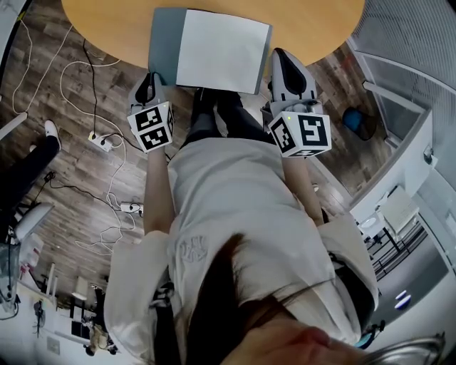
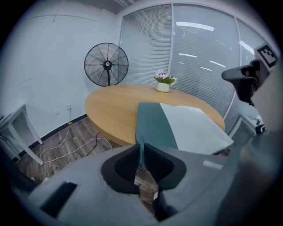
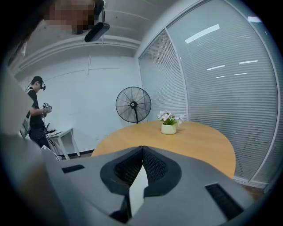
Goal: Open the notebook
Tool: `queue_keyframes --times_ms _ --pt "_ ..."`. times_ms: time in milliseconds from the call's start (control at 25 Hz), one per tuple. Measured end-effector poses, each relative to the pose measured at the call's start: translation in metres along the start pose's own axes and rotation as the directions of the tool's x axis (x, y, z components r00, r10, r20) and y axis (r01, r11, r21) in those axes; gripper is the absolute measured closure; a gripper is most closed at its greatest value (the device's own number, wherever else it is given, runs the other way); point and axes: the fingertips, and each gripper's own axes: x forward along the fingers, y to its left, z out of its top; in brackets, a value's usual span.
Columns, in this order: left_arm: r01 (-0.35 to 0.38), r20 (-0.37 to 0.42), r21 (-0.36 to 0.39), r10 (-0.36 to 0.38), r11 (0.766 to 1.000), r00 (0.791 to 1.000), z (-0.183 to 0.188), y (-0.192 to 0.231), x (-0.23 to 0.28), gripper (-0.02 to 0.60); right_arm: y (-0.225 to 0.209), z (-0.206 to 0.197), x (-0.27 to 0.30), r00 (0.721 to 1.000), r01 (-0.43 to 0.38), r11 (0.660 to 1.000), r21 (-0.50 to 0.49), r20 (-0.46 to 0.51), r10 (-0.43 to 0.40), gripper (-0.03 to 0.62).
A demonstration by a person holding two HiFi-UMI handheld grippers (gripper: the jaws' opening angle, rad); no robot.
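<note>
landmark: near edge of the round wooden surface (image 1: pixel 107 21); every place below is given from it.
left gripper (image 2: pixel 140 150): just on the person's side of the edge, at the left near corner of the notebook; jaws narrow, pinched on the corner of the teal cover (image 2: pixel 152 123).
right gripper (image 3: pixel 142 150): just on the person's side of the edge, at the right near corner; jaws together on the thin edge of a white page (image 3: pixel 137 190).
notebook (image 1: pixel 214 50): lies across the edge, its near side overhanging and the rest resting on the wood; the cover shows as a strip on the left, the page covers the rest.
long axis: as it lies, along the edge, from left to right; the line where teal meets white runs straight away from the edge.
bearing from jaws: the body of the book stretches ahead of both pairs, away from the person; cover ahead of the left pair, page ahead and to the left of the right pair.
nearer hand: neither; each sits at its own corner.
step, judged: a page already shows, so the opening looks well under way; any further turn would pivot about the teal-white line, the left hold serving as anchor.
flower pot (image 2: pixel 162 86): well beyond the edge, towards the far side, apart from the book.
fan (image 2: pixel 106 65): past the far side, on the floor.
blinds (image 2: pixel 199 53): farthest, behind the pot.
</note>
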Motion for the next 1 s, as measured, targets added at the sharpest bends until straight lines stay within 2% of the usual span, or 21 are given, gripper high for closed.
queue_keyframes --times_ms 400,680,1000 --pt "-0.002 0.006 -0.018 0.002 1.0 1.0 0.0 0.002 0.0 0.527 0.0 -0.001 -0.002 1.0 -0.007 1.0 0.004 0.0 0.007 0.592" --pt "-0.01 0.025 -0.074 0.012 0.997 1.0 -0.003 0.013 -0.006 0.422 0.0 -0.001 -0.004 1.0 -0.016 1.0 -0.002 -0.001 0.016 0.592" --pt "-0.013 0.019 -0.054 0.014 0.998 1.0 -0.006 0.014 -0.01 0.411 -0.001 0.0 -0.007 1.0 -0.007 1.0 -0.006 0.002 0.007 0.592"
